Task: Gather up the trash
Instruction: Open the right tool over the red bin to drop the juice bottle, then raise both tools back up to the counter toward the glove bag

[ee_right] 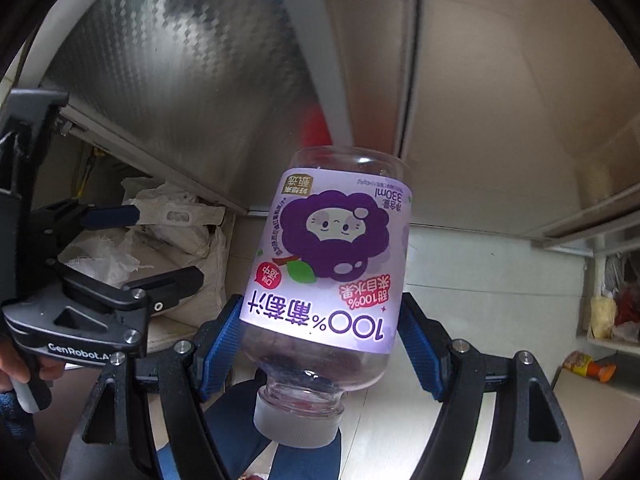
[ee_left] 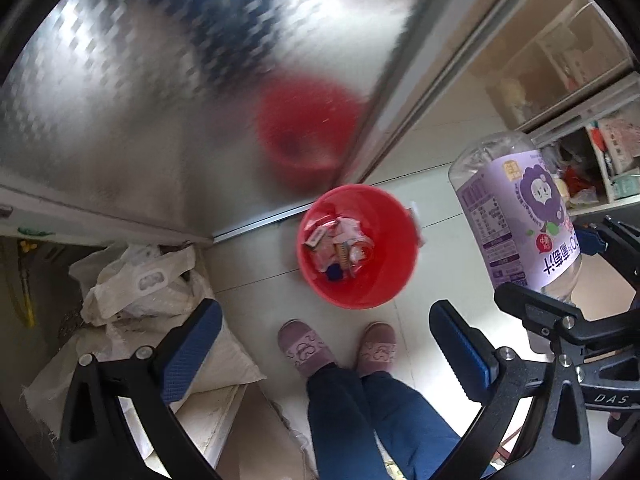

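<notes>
A red bin (ee_left: pixel 372 280) with wrappers and scraps inside stands on the tiled floor by a shiny metal panel. My right gripper (ee_right: pixel 320 316) is shut on an empty clear juice bottle (ee_right: pixel 332 256) with a purple grape label, held cap toward the camera. In the left wrist view the bottle (ee_left: pixel 508 212) hangs to the right of the bin, above the floor, in the right gripper (ee_left: pixel 568 280). My left gripper (ee_left: pixel 324 344) is open and empty, held above the floor just short of the bin; it also shows in the right wrist view (ee_right: pixel 160 248).
The person's slippered feet (ee_left: pixel 308 352) stand just before the bin. White sacks and bags (ee_left: pixel 136 288) lie piled at the left under a counter. The metal panel (ee_left: pixel 160 100) reflects the bin. Shelves with clutter (ee_left: pixel 592 168) stand at the right.
</notes>
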`<state>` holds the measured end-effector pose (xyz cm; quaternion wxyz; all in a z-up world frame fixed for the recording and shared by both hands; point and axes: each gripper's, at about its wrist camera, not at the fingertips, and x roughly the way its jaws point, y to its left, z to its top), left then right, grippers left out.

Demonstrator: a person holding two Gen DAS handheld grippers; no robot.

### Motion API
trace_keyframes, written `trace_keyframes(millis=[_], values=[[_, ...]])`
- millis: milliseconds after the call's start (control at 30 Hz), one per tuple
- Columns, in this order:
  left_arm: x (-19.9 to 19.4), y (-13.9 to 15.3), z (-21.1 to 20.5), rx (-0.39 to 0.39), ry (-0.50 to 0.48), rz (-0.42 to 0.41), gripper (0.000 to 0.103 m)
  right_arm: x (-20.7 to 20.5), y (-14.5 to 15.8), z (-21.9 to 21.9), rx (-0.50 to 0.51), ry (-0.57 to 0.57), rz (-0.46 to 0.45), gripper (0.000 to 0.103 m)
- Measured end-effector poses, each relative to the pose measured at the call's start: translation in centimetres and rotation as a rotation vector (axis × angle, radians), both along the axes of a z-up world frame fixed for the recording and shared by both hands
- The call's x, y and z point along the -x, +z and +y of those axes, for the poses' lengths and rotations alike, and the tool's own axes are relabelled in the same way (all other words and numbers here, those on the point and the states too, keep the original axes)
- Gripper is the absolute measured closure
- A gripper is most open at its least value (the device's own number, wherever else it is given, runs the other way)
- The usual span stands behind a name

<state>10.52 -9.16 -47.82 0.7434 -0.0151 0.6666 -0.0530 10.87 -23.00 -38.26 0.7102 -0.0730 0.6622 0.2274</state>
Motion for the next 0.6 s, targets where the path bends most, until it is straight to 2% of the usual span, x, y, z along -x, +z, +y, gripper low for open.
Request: trace_keyframes(millis=[267,333,400,600], values=[[0.8,-1.2,1.8,-0.019,0.030,0.028,0.000,0.1,-1.9,1.5,0.006,0.025,0.032,0.030],[1.0,-1.0,2.1,-0.021,0.042,0.030,0.000,0.1,-1.8,1.5,-0.013,0.024,0.050,0.022],[1.3,-0.5,2.3,-0.010,0.050,0.023,0.000,0.1,-1.3,1.6,-0.019,0.031,0.032,0.009],[1.9,2.1,2.3,-0.011,0.060,-0.013,0.000,0.3,1.5,1.6,-0.021,0.052,-0.023,0.005]])
